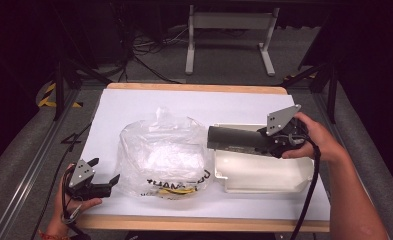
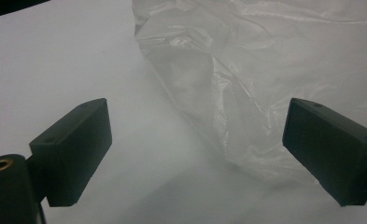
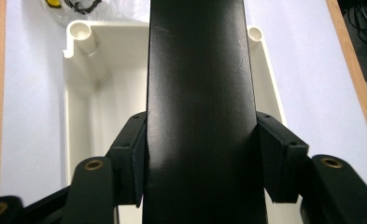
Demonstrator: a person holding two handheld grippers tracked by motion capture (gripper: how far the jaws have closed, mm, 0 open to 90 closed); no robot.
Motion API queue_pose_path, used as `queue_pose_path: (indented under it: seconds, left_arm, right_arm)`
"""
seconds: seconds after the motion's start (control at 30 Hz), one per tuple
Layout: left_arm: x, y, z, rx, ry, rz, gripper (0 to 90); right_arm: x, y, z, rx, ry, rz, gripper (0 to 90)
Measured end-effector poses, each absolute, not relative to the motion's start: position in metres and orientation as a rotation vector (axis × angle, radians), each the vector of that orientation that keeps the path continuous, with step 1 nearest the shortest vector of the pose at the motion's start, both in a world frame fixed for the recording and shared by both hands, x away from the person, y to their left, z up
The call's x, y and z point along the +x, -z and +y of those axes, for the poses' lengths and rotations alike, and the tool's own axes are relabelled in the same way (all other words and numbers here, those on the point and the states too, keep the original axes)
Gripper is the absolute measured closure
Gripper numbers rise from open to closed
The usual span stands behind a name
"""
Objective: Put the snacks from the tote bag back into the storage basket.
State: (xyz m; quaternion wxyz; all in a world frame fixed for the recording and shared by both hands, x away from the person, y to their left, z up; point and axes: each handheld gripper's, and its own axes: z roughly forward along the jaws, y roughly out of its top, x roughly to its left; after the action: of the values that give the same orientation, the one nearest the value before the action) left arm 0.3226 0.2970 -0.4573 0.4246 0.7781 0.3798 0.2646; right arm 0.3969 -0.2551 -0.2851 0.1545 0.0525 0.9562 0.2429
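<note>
Dark cylinder (image 1: 234, 139), long and matte, held level above an open cream tray (image 1: 264, 175), clamped at one end by the right tongs (image 3: 201, 158). Crumpled clear bag (image 1: 161, 155) with black and yellow print, just left of the tray on the white table (image 1: 134, 105).

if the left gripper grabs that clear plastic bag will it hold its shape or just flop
Probably flop: the clear plastic bag is thin and crumpled, so it should bunch between the open left gripper. It looks light, though something sits inside. Its glossy film may slip.
</note>
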Motion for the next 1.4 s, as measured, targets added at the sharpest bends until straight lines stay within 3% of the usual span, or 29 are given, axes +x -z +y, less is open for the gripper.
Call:
queue_pose_path:
  seconds: [0.67,1.4]
  left_arm:
    - [0.322,0.457,0.296,1.957,-0.667,0.948,9.1]
    - [0.323,0.457,0.296,1.958,-0.665,0.951,9.1]
  right_arm:
    - [0.393,0.298,-0.290,0.225,-0.668,2.752,43.2]
    - [0.402,0.329,-0.290,0.212,-0.580,2.843,43.1]
